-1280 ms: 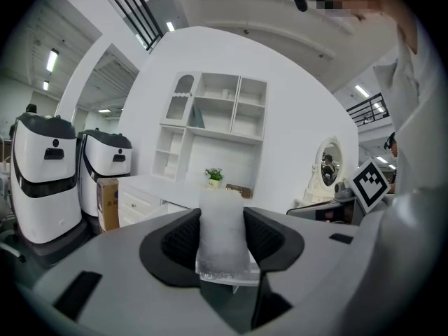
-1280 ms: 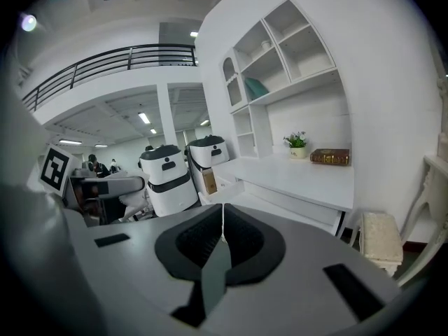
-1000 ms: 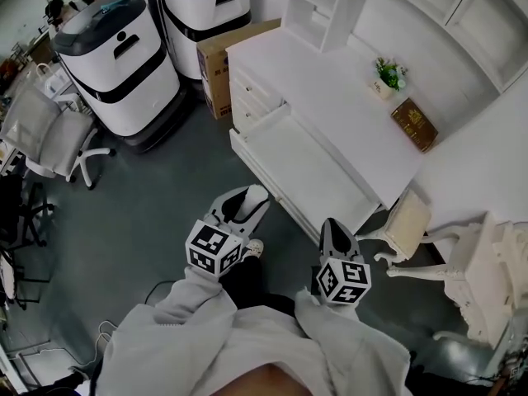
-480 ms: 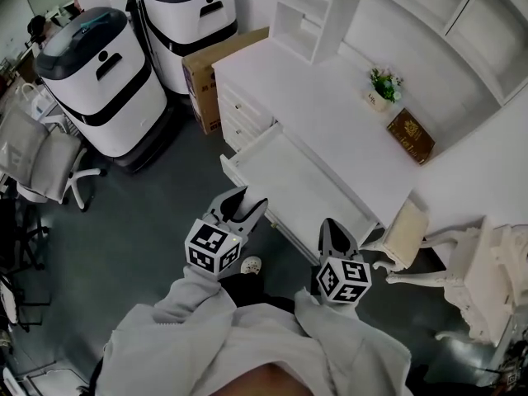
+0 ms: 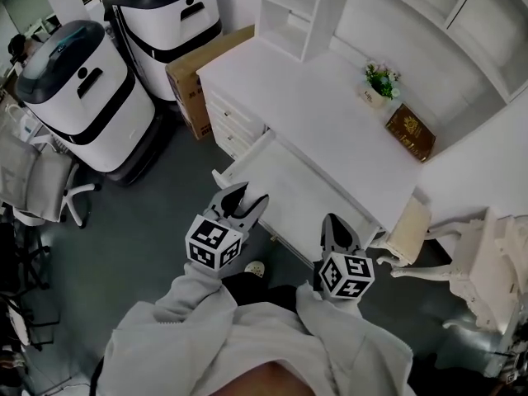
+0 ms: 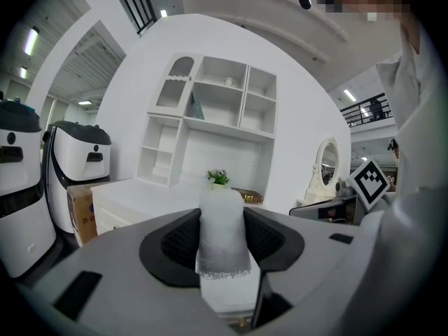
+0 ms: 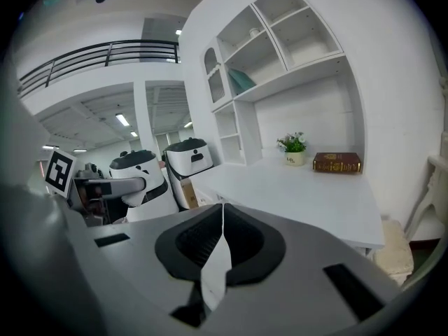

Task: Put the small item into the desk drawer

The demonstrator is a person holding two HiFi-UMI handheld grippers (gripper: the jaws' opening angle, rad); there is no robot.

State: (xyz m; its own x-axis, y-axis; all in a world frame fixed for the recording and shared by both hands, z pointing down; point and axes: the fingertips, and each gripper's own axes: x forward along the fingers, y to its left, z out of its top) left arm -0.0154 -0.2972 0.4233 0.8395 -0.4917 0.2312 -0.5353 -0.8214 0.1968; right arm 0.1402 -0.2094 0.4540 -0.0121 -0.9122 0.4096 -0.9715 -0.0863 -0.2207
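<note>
Currently in the carry step: left gripper [image 5: 241, 204] is clamped part-way on the small white item [image 6: 222, 231], short of the open desk drawer [image 5: 307, 185] front edge. Right gripper [image 7: 220, 247] is closed and empty. Next, probably reach over the drawer, lower and release.

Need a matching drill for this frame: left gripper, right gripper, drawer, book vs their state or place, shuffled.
1. left gripper
2. right gripper
3. drawer
4. book

A. pulled open
B. shut, nothing in it
C. beside the plant
D. shut on a white item

Pairs: 1-D, 2-B, 3-A, 4-C
</note>
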